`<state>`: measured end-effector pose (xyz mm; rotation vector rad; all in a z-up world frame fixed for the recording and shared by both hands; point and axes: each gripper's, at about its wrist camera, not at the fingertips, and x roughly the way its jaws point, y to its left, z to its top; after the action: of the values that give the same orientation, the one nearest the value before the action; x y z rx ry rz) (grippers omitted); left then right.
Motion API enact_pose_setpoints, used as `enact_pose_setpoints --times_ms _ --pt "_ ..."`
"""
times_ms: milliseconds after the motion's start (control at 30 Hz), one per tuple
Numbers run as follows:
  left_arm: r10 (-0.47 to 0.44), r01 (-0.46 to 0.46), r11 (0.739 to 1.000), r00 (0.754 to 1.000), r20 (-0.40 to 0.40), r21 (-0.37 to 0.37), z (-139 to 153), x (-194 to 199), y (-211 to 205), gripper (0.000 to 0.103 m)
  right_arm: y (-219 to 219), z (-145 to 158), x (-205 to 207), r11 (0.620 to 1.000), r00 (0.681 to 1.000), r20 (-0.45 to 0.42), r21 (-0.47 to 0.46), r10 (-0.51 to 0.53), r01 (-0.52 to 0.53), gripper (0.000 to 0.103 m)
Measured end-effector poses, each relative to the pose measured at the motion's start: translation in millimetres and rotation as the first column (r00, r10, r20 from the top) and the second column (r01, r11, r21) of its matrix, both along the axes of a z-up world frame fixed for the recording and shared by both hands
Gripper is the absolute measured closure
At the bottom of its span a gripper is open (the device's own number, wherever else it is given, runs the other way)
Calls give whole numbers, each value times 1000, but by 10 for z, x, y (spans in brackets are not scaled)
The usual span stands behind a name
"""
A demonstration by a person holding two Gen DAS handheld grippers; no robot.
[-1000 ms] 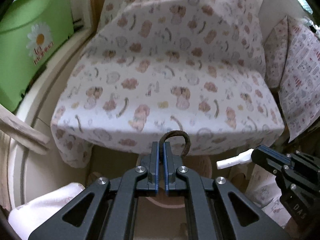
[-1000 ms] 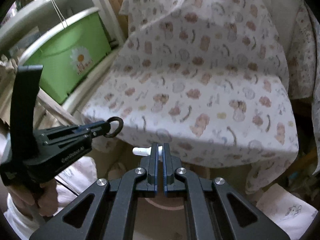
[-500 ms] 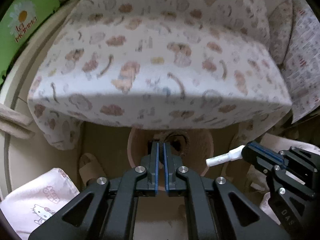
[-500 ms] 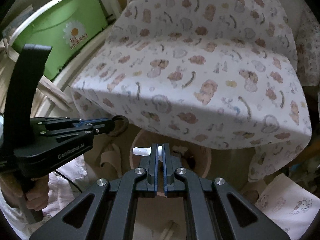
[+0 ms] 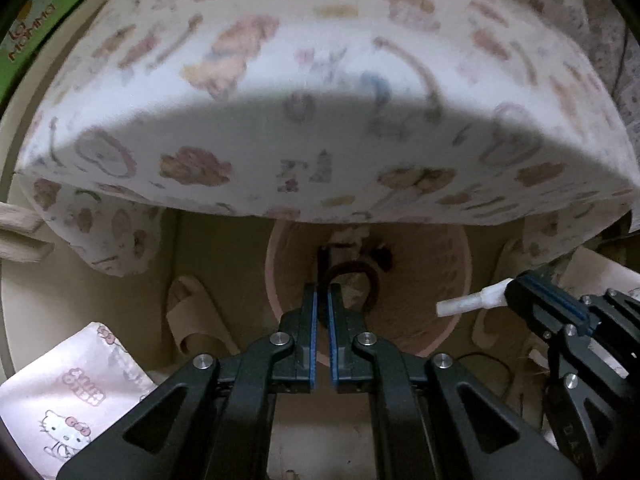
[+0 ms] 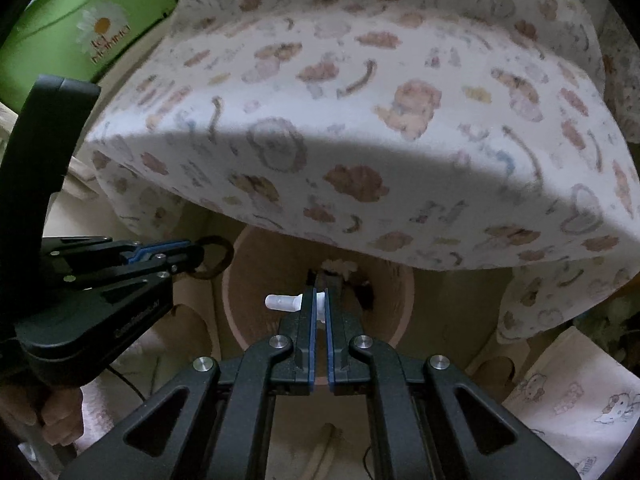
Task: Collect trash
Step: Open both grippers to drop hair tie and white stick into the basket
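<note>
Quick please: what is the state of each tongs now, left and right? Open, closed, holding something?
Left tongs: closed on a dark ring, above the pink bin.
Right tongs: closed on a small white tube.

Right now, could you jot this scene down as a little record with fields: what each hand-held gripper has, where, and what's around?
left hand-held gripper: shut on dark ring
right hand-held gripper: shut on white tube piece
position: both above the pink bin
bin contents: some scraps already inside
overhead: patterned sheet draped over the bin's far side
nearby: slipper, green box
</note>
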<state>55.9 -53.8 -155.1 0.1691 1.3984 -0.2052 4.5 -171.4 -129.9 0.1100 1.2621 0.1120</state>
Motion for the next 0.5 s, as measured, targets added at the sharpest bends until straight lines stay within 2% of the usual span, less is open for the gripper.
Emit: enact_pose_setpoints --times_ms 200,300,367,400,500 --pt "14 -14 1000 1000 -7 21 -105 75 37 98 15 -212 77 1000 998 -69 2 -1 1 98" --pt "14 -13 1000 1000 -9 20 -106 68 66 98 21 -243 98 1000 997 -74 -3 -5 5 98" --pt "14 -14 1000 1000 -13 19 -97 57 68 92 24 -255 107 1000 997 -77 -3 -6 6 98" --pt "15 -15 1000 1000 -12 23 -100 67 82 84 23 -258 109 1000 997 -79 1 -9 9 98" --pt "11 -11 999 1000 -8 33 -75 70 75 81 0 -275 118 999 995 -99 31 -14 17 98"
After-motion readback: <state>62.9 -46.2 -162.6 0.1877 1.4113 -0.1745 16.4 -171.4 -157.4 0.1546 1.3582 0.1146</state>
